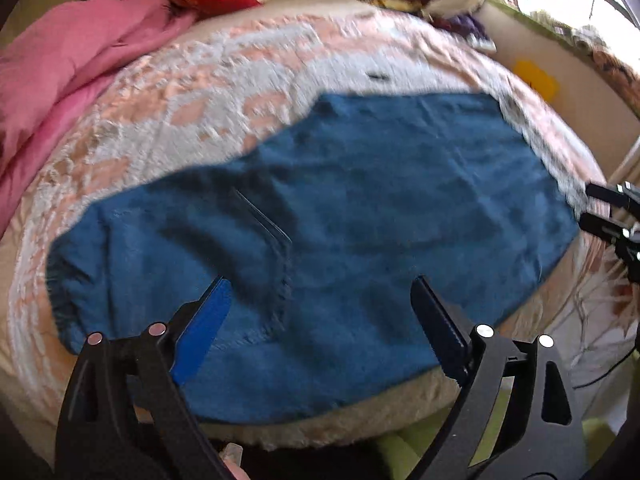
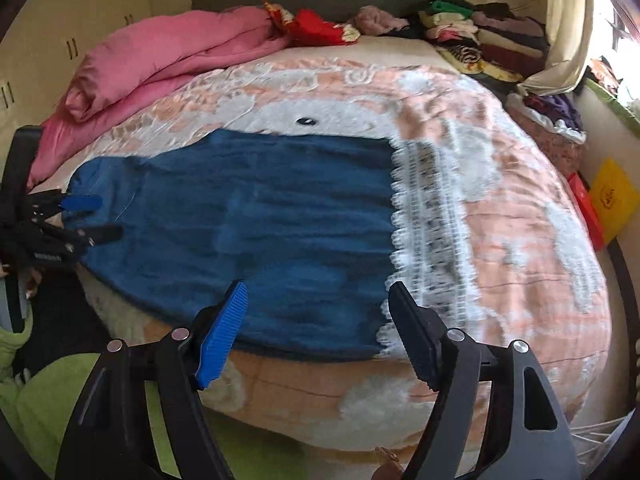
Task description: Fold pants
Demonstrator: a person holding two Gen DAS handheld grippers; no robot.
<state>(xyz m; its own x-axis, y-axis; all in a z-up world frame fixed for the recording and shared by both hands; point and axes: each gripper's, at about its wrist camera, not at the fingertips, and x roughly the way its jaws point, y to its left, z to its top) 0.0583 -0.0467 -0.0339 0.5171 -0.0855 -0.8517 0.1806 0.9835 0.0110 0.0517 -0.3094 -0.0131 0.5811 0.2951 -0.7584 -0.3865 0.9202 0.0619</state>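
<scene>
Looking along both claws, I have the blue soft-fabric pants point(image 1: 340, 216) spread flat on the peach-and-white patterned bedspread point(image 1: 192, 92), long axis running left to right across my front. Left claw point(image 1: 320, 320) hangs released, jaws wide, over the waist end near the stitched pocket seam point(image 1: 284, 280). Right claw point(image 2: 318, 328) is likewise released, empty, above the near corner of the white lace-trimmed hem point(image 2: 424, 240). Each claw sits nearest its own end, so I judge a hem-to-waist fold suits. Near edge overhangs the bed front slightly; beyond the pants the bedspread lies open, with the pink quilt point(image 2: 160, 56) well apart.
</scene>
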